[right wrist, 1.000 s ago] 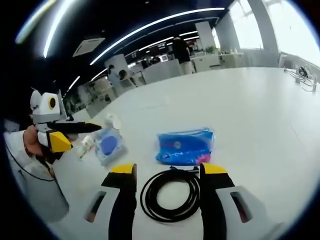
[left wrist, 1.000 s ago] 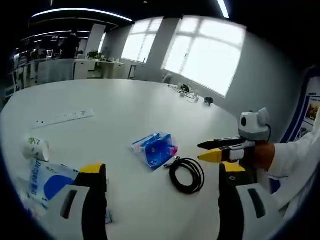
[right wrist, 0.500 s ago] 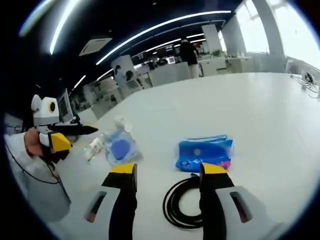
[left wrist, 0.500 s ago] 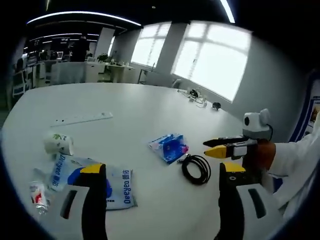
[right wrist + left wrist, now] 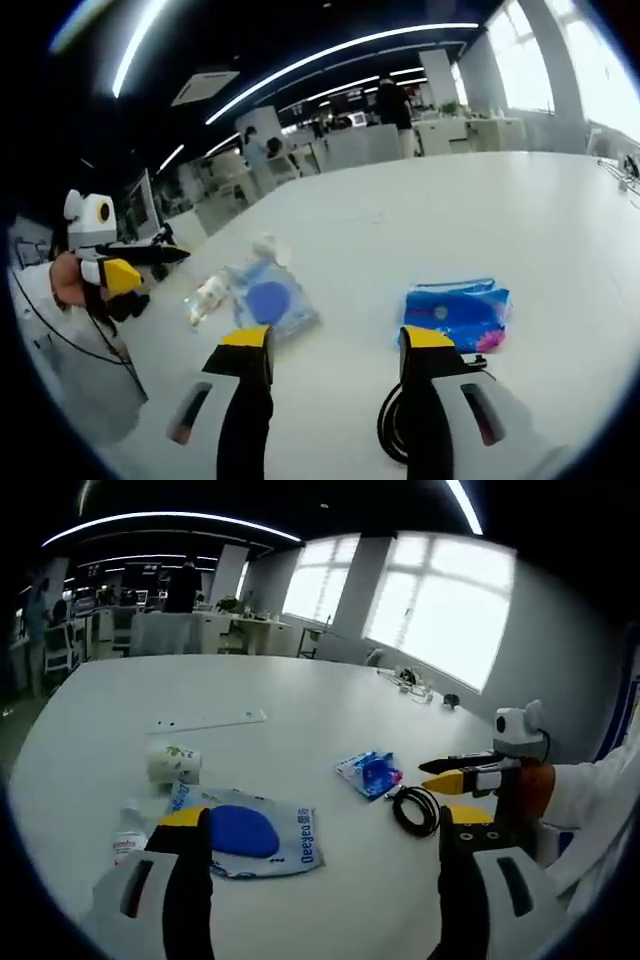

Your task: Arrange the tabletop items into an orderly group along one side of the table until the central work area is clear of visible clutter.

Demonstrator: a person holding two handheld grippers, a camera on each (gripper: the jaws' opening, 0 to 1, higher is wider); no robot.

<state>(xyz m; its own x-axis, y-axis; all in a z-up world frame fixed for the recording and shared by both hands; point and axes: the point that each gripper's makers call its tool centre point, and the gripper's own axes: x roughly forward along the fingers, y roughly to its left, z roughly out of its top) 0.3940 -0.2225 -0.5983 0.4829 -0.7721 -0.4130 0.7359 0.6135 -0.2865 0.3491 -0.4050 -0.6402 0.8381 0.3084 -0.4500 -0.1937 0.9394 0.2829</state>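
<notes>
In the left gripper view, going left to right across the white worktop [image 5: 300, 690], lie a small bottle [image 5: 127, 831], a paper cup [image 5: 174, 763] on its side, a flat white-and-blue bag [image 5: 245, 832], a blue packet [image 5: 368, 773] and a coiled black cable [image 5: 416, 810]; a power strip [image 5: 207, 721] sits farther back. The left gripper [image 5: 315, 830] hangs above the bag with its fingers spread wide and holding nothing. The right gripper [image 5: 455, 771] comes in from the right, near the cable, its fingers close together here.

In the right gripper view, the left gripper [image 5: 150, 262] shows at the far left, then the bottle [image 5: 207, 296], the bag [image 5: 267, 301], the right gripper [image 5: 335, 345] and the packet [image 5: 455, 312], with the cable [image 5: 392, 440] half hidden by a finger. Here the right fingers stand well apart and empty.

No item has been gripped yet, and the things are scattered across the middle. The step in hand seems to be choosing a first pick. It would go best by taking the bag by one edge, since it lies flat, and laying it down beside the cup and bottle, so the group builds on that side.
</notes>
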